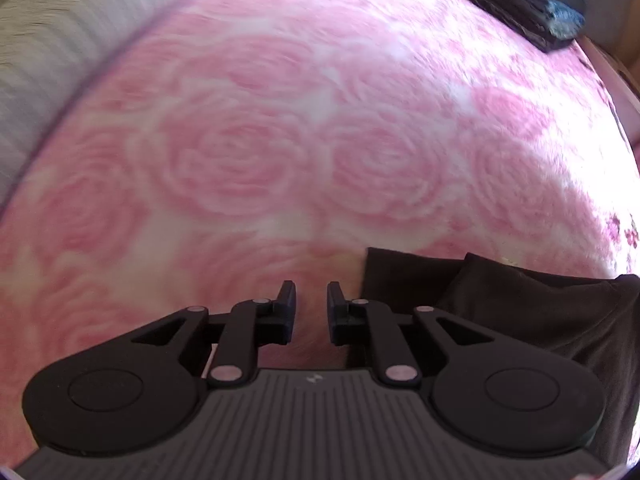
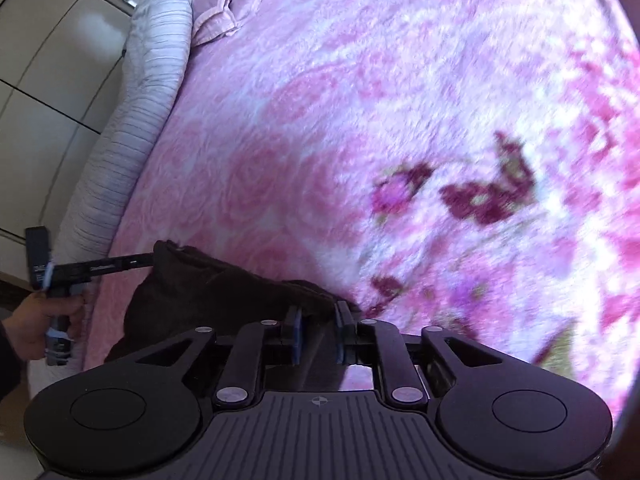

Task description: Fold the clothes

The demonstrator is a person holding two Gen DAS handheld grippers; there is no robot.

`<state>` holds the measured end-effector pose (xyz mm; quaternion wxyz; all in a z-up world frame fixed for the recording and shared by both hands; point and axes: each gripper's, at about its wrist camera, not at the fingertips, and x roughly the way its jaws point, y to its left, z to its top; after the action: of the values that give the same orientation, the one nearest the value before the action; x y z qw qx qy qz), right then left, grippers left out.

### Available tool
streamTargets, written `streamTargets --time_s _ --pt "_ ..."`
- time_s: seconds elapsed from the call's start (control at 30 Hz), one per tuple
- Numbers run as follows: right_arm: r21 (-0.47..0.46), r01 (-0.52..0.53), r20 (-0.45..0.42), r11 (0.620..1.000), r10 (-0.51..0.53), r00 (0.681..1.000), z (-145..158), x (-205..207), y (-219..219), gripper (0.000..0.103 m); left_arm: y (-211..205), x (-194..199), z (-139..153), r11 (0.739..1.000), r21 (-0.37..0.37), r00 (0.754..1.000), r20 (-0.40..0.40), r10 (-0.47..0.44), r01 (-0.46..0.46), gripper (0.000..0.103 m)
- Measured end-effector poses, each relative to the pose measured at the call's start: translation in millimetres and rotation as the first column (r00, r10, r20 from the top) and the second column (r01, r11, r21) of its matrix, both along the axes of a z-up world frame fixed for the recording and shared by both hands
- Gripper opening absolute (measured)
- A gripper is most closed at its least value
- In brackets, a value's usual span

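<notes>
Right tool (image 2: 318, 330) sits nearest, jaws slightly spread with a fold of the dark brown garment (image 2: 224, 292) running between them; can't tell if the pads really bite. Left tool (image 1: 311, 312) hangs narrowly parted over the pink rose blanket (image 1: 280, 140), pinching nothing, garment edge just right of it. Garment lies bunched at the bed's near edge. I'd regrip both corners evenly and pull it flat before creasing. No baskets or bins showing, just a dark pile (image 1: 532, 4) far right.
</notes>
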<state>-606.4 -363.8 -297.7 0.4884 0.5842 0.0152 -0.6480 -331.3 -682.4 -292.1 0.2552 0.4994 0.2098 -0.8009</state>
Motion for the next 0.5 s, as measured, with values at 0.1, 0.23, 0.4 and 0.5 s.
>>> streamTargets --time_s 0.1,0.23,0.4,0.5 --pt "0.016 0.025 -0.082 1.000 -0.023 0.996 21 2 10 0.022 17 12 25 0.999 0.002 0.998 -0.045 -0.045 0.045 0.011" --pt "-0.045 -0.114 -0.166 0.993 0.105 0.981 52 31 7 0.022 63 -1 38 0.980 0.065 0.976 -0.128 -0.178 0.187 0.014" --pt "-0.086 -0.307 -0.178 0.948 0.289 0.941 44 76 -36 0.022 100 -46 4 0.947 0.089 0.948 -0.108 -0.299 0.309 0.014" --pt "-0.064 -0.359 -0.191 0.931 0.342 0.920 20 85 -63 0.022 94 -61 -19 0.955 0.081 0.957 -0.074 -0.281 0.287 0.011"
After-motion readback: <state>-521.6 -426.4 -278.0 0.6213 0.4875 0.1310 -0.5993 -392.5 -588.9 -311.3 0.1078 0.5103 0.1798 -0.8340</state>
